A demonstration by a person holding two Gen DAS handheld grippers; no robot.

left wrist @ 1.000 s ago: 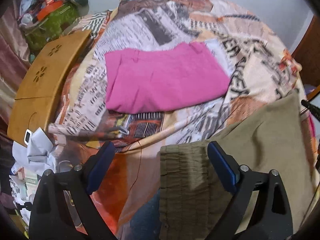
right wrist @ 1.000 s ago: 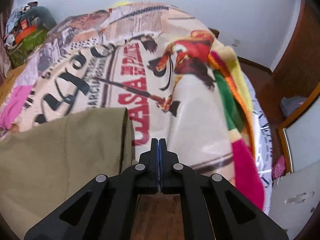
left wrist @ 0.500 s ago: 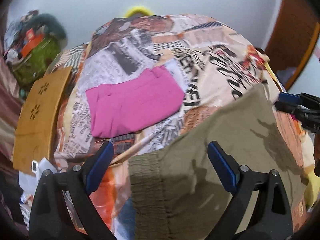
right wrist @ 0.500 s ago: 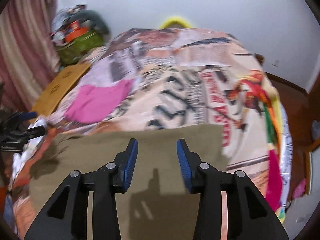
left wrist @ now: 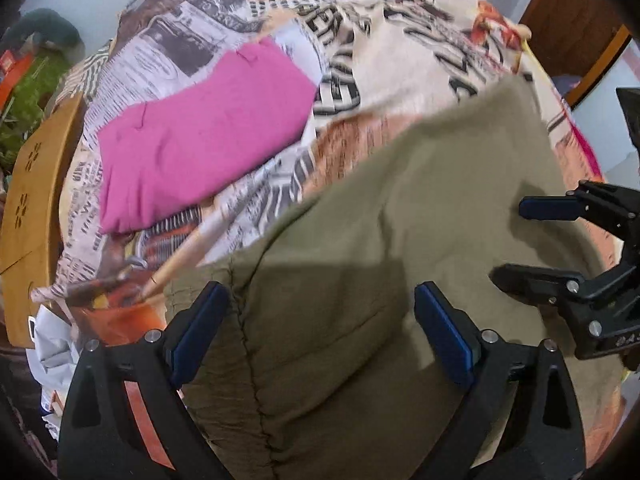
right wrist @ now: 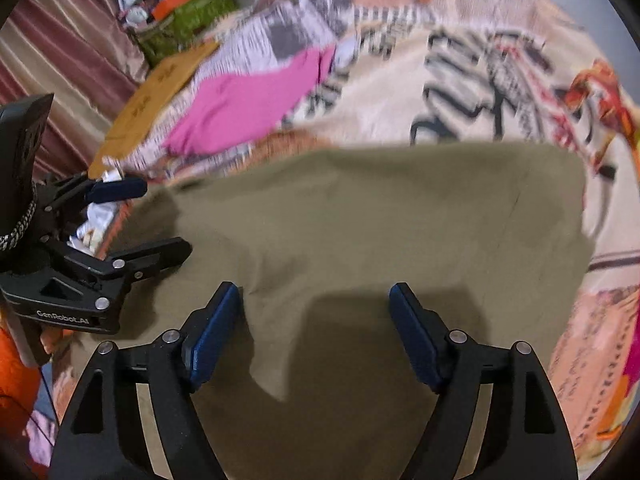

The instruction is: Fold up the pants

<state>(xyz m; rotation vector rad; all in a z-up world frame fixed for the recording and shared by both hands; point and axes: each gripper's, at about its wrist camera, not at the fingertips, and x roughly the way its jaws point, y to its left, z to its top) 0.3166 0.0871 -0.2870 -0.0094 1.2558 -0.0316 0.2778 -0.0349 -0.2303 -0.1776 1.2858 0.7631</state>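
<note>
Pants: olive pants (left wrist: 380, 248) lay spread flat on the near part of the bed (left wrist: 420, 48), filling the lower half of both wrist views.
Pants edges: in the right wrist view the far edge ran straight across the printed cover, ending in a rounded corner at the right (right wrist: 568, 168); in the left wrist view a gathered, ribbed band (left wrist: 208, 380) lay at the near left, by the bed's side.
Left claw: the left claw (left wrist: 320, 332) was spread wide, empty, over the band end of the pants, with cloth showing between its blue pads (left wrist: 440, 340).
Right claw: the right claw (right wrist: 316, 332) was also spread wide and empty, over the middle of the cloth; whether either claw touched the fabric cannot be told.
Neighbours: a folded pink garment (left wrist: 200, 136) lay further up the bed, apart from the pants, with bare cover between them.
Open room: bare printed cover stretched beyond the far edge and to the right.
Left side: a wooden board (left wrist: 32, 168) stood alongside the bed's left edge, with green clutter (right wrist: 188, 20) behind it.
</note>
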